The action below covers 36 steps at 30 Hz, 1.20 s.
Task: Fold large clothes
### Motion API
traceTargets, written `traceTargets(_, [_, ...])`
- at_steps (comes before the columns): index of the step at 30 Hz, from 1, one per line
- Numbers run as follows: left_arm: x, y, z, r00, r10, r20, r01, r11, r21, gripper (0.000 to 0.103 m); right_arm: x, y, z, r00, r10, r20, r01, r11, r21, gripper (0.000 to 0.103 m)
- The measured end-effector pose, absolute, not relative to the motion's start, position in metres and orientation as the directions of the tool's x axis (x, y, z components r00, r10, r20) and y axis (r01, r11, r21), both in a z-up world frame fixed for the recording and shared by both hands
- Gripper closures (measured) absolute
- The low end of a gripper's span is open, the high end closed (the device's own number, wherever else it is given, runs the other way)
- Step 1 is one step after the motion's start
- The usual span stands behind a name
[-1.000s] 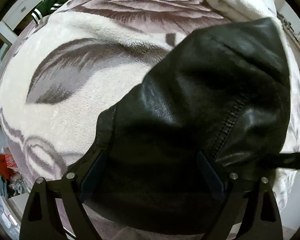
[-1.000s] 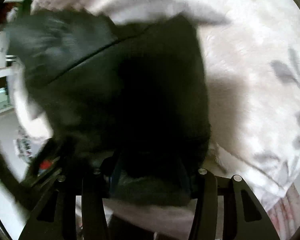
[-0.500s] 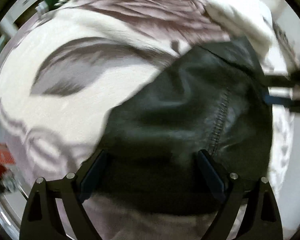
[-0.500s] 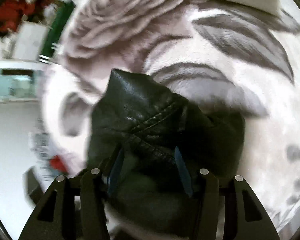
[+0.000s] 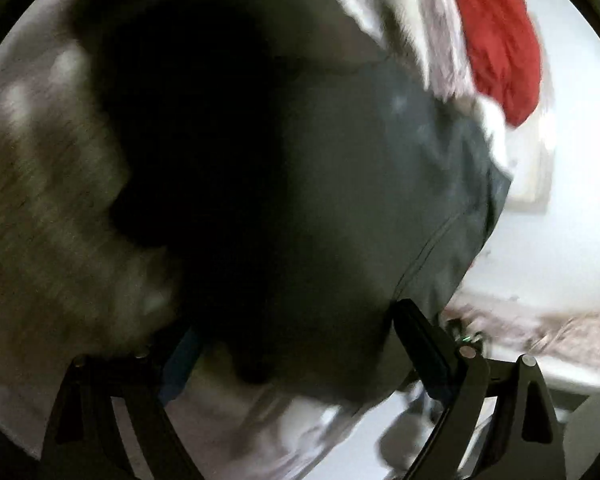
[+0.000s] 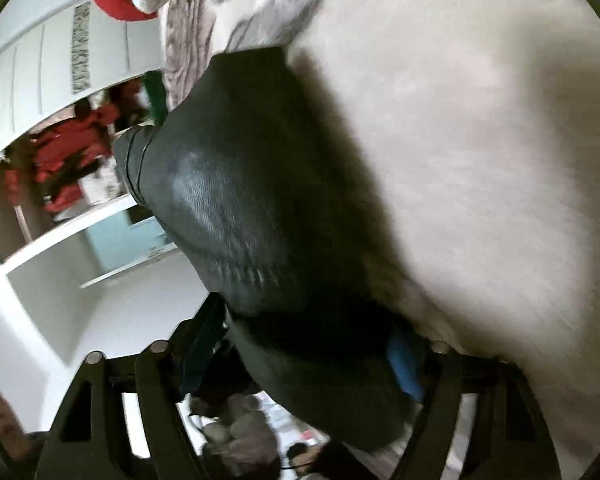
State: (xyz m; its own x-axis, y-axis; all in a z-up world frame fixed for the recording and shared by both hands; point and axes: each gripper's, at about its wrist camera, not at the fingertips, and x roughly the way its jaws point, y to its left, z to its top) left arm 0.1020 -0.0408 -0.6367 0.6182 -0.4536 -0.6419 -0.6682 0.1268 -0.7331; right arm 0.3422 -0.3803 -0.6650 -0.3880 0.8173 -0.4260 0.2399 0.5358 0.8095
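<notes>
The black leather jacket (image 5: 340, 208) lay bunched on the fluffy blanket (image 6: 480, 140). The left gripper (image 5: 296, 340) had its fingers wide apart around the jacket. The right gripper (image 6: 308, 344) pinched a fold of it. A red cloth (image 5: 500, 40) sat beyond the jacket.

Both views are heavily smeared by motion blur, worst in the left wrist view, where the fleece blanket (image 5: 52, 216) streaks into soft bands and the black leather garment (image 5: 284, 184) sinks into a near-featureless dark mass; its right part reads grey under soft, even light. In the right wrist view the garment (image 6: 236, 200) carries a pale sheen on its grain and casts a broad soft shadow onto the blanket (image 6: 480, 140); the white wall (image 6: 32, 76) is bright, almost washed out; fisheye curvature bends straight edges and a black vignette rings both pictures.
</notes>
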Motion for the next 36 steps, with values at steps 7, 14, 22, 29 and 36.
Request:
traceTargets(7, [0.110, -0.045, -0.611, 0.653, -0.309, -0.691, -0.665, 0.202, -0.719, 0.047, 0.340, -0.342, -0.665, -0.358, 0.820, -0.448, 0.178, 0.530, 0.829, 0.034])
traceTargets(14, [0.129, -0.037, -0.558, 0.682, -0.222, -0.696, -0.627, 0.312, -0.714, 0.073, 0.336, -0.349, -0.598, -0.273, 0.845, -0.460, 0.125, 0.505, 0.854, 0.061])
traceTargets(22, [0.179, -0.019, -0.502, 0.748, -0.197, -0.634, -0.536, 0.382, -0.753, 0.074, 0.360, -0.345, -0.515, -0.228, 0.885, -0.407, 0.073, 0.432, 0.899, 0.064])
traceTargets(29, [0.231, -0.014, -0.453, 0.819, -0.207, -0.535, -0.420, 0.420, -0.804, 0.074, 0.421, -0.352, -0.432, -0.148, 0.911, -0.385, 0.003, 0.389, 0.921, 0.064])
traceTargets(36, [0.348, -0.004, -0.435, 0.859, -0.246, -0.449, -0.310, 0.447, -0.839, 0.073, 0.555, -0.350, -0.375, -0.053, 0.909, -0.412, -0.067, 0.409, 0.910, 0.064])
